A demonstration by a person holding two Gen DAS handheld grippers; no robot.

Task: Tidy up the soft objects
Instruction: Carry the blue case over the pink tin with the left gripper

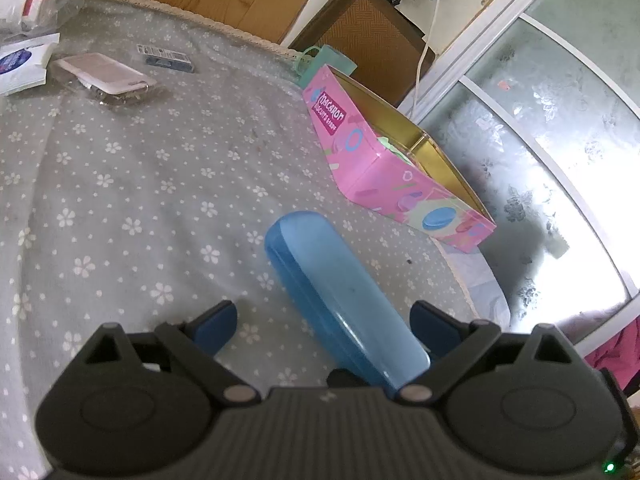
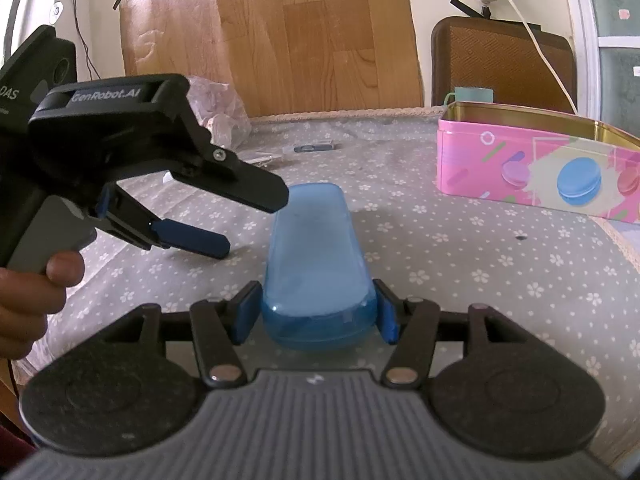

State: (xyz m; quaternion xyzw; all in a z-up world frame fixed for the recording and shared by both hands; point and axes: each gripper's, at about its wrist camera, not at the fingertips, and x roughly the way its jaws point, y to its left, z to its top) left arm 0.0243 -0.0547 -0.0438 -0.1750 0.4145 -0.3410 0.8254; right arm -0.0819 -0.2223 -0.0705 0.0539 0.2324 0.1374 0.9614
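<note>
Two hand-held grippers work over the blue plastic case (image 2: 318,264), which lies on the flowered grey cloth of the worktop (image 1: 120,208), its long axis running away from us. Our right hand-held gripper (image 2: 316,312) has its blue pads against both sides of the case's near end; we judge this a grip, though a light one. Our left hand-held gripper (image 1: 324,320) stands wide open, with nothing held: in the right wrist view it hovers to the left of the case, its upper finger reaching over the case's far end without clearly touching it.

To the right and farther off sits the pink macaron tin (image 2: 536,172), lid off, with something pale green inside.

We judge the step in hand to be carrying the case to that tin. To do it well, we should squeeze firmly, since the smooth rounded shell could slip from the pads. Lift it level, clear the tin's near wall, and lower it lengthwise into the tin. Keep the left hand-held gripper out of the path, or let it steady the far end.
</note>
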